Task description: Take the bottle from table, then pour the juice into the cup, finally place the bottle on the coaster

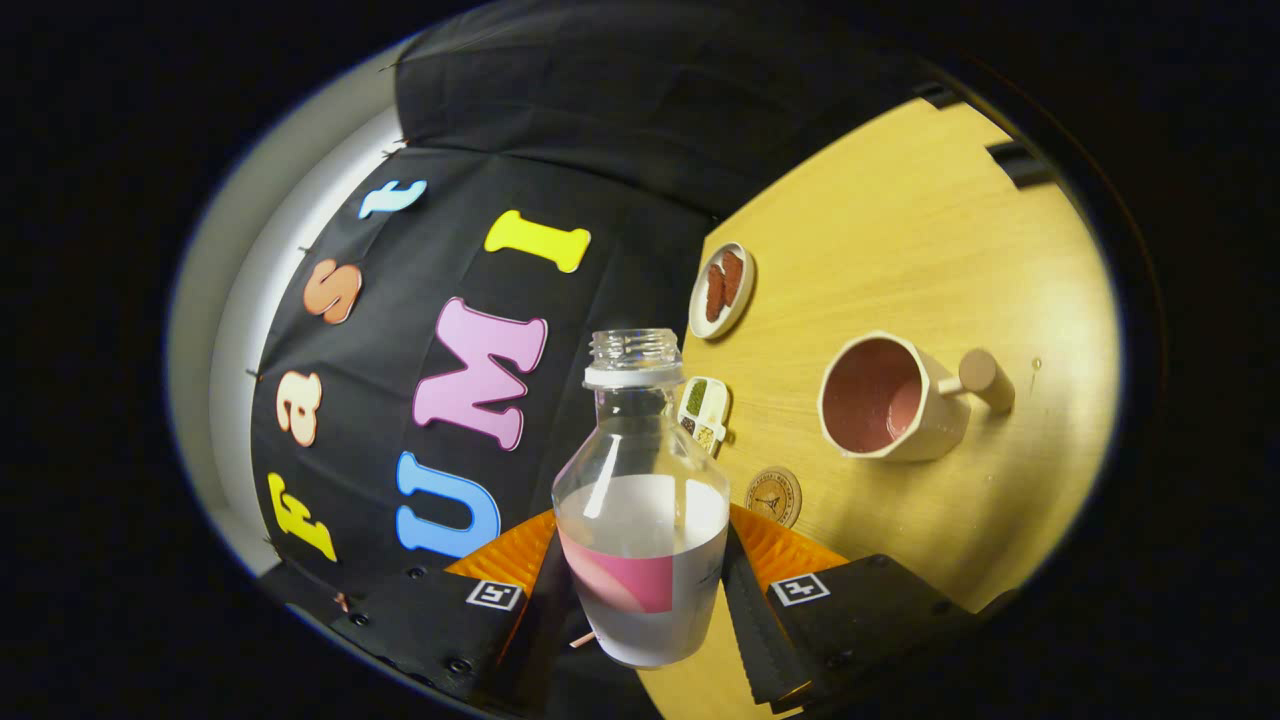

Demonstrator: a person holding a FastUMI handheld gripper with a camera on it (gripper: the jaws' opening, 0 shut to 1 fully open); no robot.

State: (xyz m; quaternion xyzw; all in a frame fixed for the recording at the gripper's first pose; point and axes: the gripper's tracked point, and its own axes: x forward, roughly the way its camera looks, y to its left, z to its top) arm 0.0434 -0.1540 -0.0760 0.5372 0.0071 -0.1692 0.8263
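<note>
We held the bottle (641,520) tilted above the table (930,250).
The gripper (640,610) had both fingers pressed on its lower body, around the label; the cap was off; the cup (885,398) stood at two o'clock of the bottle, the coaster (773,495) just beside it at three; we judged the clear plastic light, smooth and springy, best gripped low on the wide part, firmly but without crushing.

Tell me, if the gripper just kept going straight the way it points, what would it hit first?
The gripper is shut on the bottle, which leads. Straight ahead looks like the booth wall, hard to judge. The cup, coaster and table lie off to one side.
</note>
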